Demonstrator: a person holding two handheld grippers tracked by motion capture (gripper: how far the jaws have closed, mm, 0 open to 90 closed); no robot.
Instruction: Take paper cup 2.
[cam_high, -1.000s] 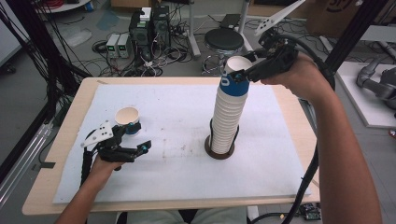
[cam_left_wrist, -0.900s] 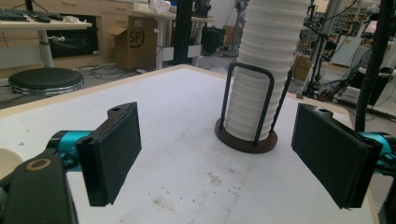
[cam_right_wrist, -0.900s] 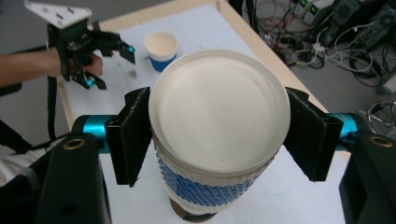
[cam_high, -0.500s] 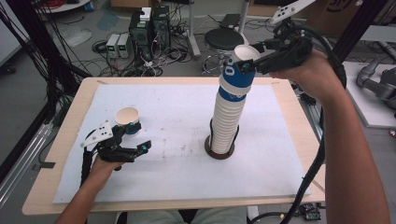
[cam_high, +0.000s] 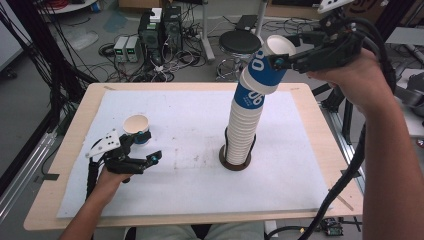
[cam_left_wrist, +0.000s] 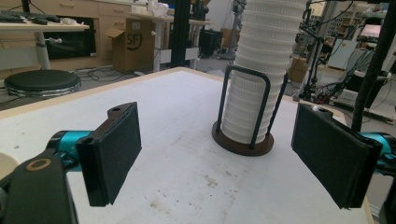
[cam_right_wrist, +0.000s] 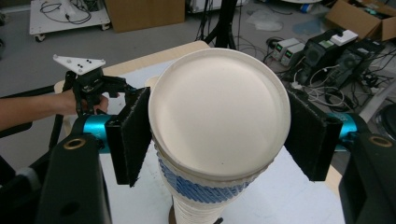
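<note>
While the right tool (cam_high: 278, 61) squeezes the top cup (cam_high: 267, 62), tipped off the tall stack (cam_high: 243, 122) below, the left tool (cam_high: 148, 146) waits wide open and empty.

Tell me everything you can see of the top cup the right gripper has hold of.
The top cup is a white paper cup with a rolled rim, a blue printed band with white lettering on its wall, and an empty, clean inside. It is tilted, leaning off the line of the cup stack, its lower end apparently still nested in the next blue-banded cup. The right gripper clamps it from both sides just under the rim, black pads pressed to the wall. The stack stands in a dark wire holder on the table.
</note>
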